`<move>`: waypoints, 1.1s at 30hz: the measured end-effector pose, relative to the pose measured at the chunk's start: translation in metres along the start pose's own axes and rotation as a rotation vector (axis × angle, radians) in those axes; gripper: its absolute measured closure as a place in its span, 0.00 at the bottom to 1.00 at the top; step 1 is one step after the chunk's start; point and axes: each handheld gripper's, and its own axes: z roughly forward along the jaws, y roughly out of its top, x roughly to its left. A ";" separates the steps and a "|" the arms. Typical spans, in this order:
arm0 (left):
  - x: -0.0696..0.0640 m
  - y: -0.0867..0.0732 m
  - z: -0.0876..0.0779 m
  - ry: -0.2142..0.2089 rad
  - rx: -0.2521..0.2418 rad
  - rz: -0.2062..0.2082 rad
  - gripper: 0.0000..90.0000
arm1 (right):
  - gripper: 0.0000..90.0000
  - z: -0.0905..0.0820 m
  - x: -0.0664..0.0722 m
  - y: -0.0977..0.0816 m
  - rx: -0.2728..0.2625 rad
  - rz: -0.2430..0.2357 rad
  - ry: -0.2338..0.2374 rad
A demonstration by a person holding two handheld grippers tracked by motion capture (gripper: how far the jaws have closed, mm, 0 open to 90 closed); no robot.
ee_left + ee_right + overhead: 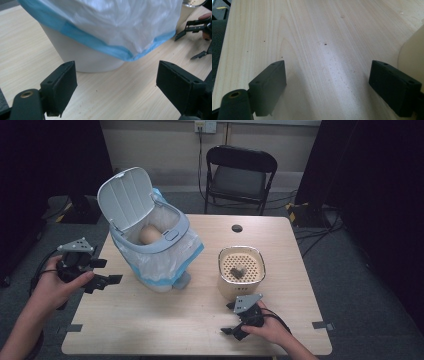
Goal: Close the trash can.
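- 1 wooden table (150, 325) carries everything here, and both of the person's hands rest at its near edge.
- Biggest thing on it is the white bin (150, 240), standing left of centre with its lid tipped up and back. A clear liner with a blue hem hangs over its sides, and something rounded and tan lies inside (149, 234); what it is I cannot tell.
- Right of the bin, well apart from it, stands a cream container (241, 270) with a perforated top and a small dark object resting on that top.
- Left claw (111, 281) hovers just beside the bin's lower left side, its jaws spread wide and holding nothing; in the left gripper view (116, 82) they frame the bin's base and the liner's hem.
- Right claw (231, 332) sits low over the table just in front of the cream container, also spread wide and empty.
- My reading: this is an approach step, with nothing gripped yet. Next, the left claw likely needs to close in on the bin or its liner, squarely, so the thin plastic does not slip.
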 end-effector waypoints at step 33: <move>0.048 0.084 -0.019 0.097 -0.026 0.005 0.18 | 0.15 0.000 0.000 0.000 0.000 0.000 0.002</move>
